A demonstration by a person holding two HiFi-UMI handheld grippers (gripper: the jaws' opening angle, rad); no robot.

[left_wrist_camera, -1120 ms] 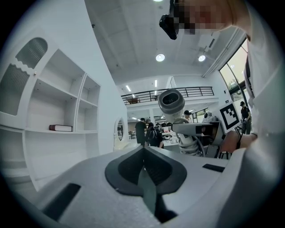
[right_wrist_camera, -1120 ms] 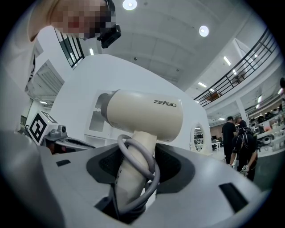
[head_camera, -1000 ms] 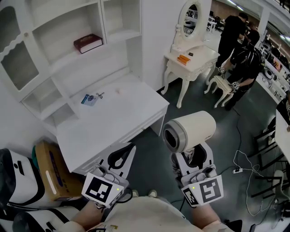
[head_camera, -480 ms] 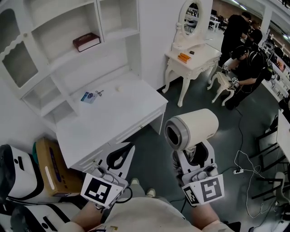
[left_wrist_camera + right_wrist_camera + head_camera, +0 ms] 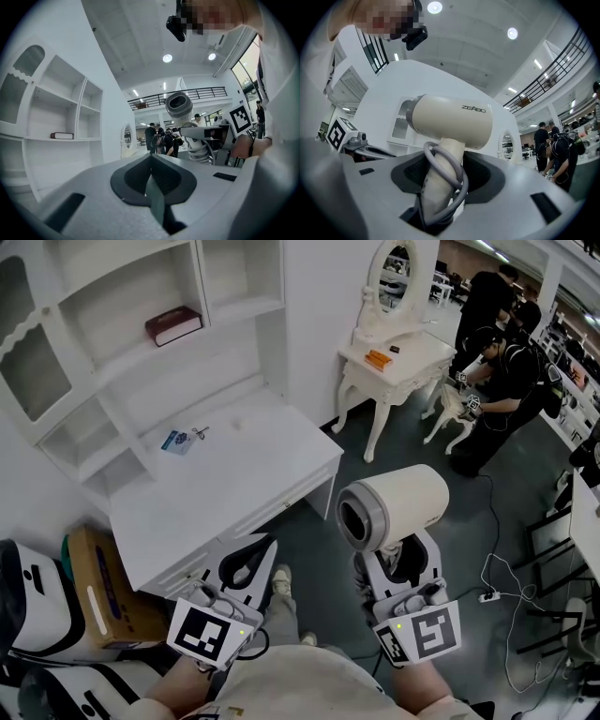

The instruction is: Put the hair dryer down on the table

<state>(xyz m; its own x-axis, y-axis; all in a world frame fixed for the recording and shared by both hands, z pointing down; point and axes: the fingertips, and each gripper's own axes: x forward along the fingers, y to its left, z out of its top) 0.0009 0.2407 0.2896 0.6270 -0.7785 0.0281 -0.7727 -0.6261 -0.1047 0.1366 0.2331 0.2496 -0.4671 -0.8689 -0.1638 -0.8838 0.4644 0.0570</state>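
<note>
A cream hair dryer (image 5: 394,505) stands upright in the air over the dark floor, its handle (image 5: 438,180) and looped grey cord (image 5: 450,176) clamped in my right gripper (image 5: 398,563). Its barrel (image 5: 452,119) points left toward the white desk (image 5: 225,474). My left gripper (image 5: 246,563) hovers by the desk's near corner, shut with nothing between its jaws (image 5: 152,185). The desk top lies up and to the left of both grippers.
A small blue card with keys (image 5: 178,441) lies on the desk. A dark red book (image 5: 172,325) rests on a shelf above. A white dressing table with an oval mirror (image 5: 394,352) stands behind. People (image 5: 502,362) are at the right. A cardboard box (image 5: 108,592) sits at the left.
The view has drifted slightly; the desk has shifted a little left and up. People at the right have moved. Both grippers and the hair dryer stay as they were.
</note>
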